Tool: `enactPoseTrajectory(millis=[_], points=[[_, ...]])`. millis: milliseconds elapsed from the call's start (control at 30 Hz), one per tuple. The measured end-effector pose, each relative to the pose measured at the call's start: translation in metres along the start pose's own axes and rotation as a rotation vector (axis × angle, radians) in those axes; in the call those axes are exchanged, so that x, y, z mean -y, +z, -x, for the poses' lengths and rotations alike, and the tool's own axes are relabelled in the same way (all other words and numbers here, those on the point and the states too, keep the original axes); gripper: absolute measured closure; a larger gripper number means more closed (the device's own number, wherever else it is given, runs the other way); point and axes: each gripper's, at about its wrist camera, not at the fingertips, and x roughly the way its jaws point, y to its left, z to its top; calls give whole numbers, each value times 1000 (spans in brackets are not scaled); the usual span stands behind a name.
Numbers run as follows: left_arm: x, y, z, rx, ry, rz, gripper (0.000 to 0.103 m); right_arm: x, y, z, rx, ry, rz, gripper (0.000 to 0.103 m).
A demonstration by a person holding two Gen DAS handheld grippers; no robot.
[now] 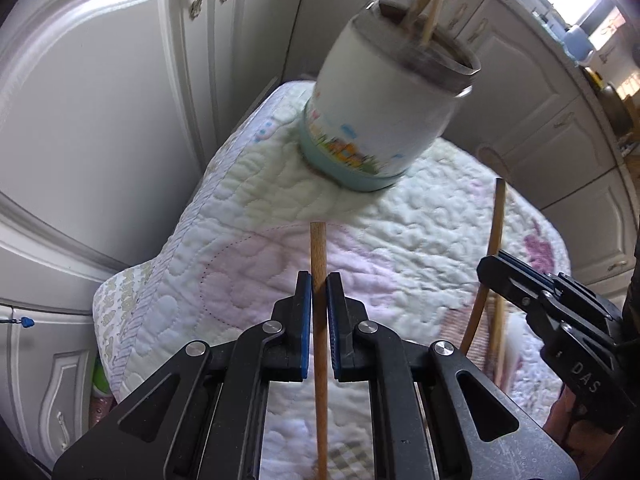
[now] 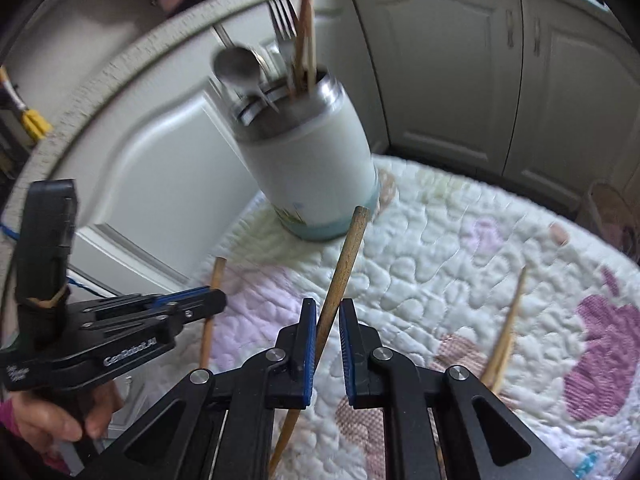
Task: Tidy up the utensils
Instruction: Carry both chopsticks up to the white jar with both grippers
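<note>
Two tongs, left [image 1: 319, 292] and right [image 2: 324, 320], each pinch a chopstick [image 1: 319, 248] [image 2: 344, 264]. Cup [image 1: 380, 108] near the quilt's [image 1: 240, 200] far edge already holds cutlery; two more chopsticks [image 2: 506, 332] lie loose.

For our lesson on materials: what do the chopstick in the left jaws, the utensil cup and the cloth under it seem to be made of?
Chopstick: probably bamboo or wood; matte tan, faint grain.
Utensil cup: likely steel with a white coating; bare grey metal rim, printed picture near the base.
Cloth: quilted fabric, perhaps cotton; puffy stitched pattern.
</note>
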Motion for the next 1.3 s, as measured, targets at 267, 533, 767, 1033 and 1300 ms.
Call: enactPoseTrajectory(millis=[267,533,767,1033,1300], points=[[10,11,55,73,-99,-26,97,-13,6,61,111,2,54,95],[25,21,101,154,-136,-50,97,-23,21,100,186,-7,83,96],[40,44,141,227,-158,-79,97,-30,49,130,253,-20,113,97],[52,83,193,336,-134,-113,97,-46,92,162,317,-55,177,97],[53,134,236,471,-91,-102,97,-68,135,181,363,-78,242,97]])
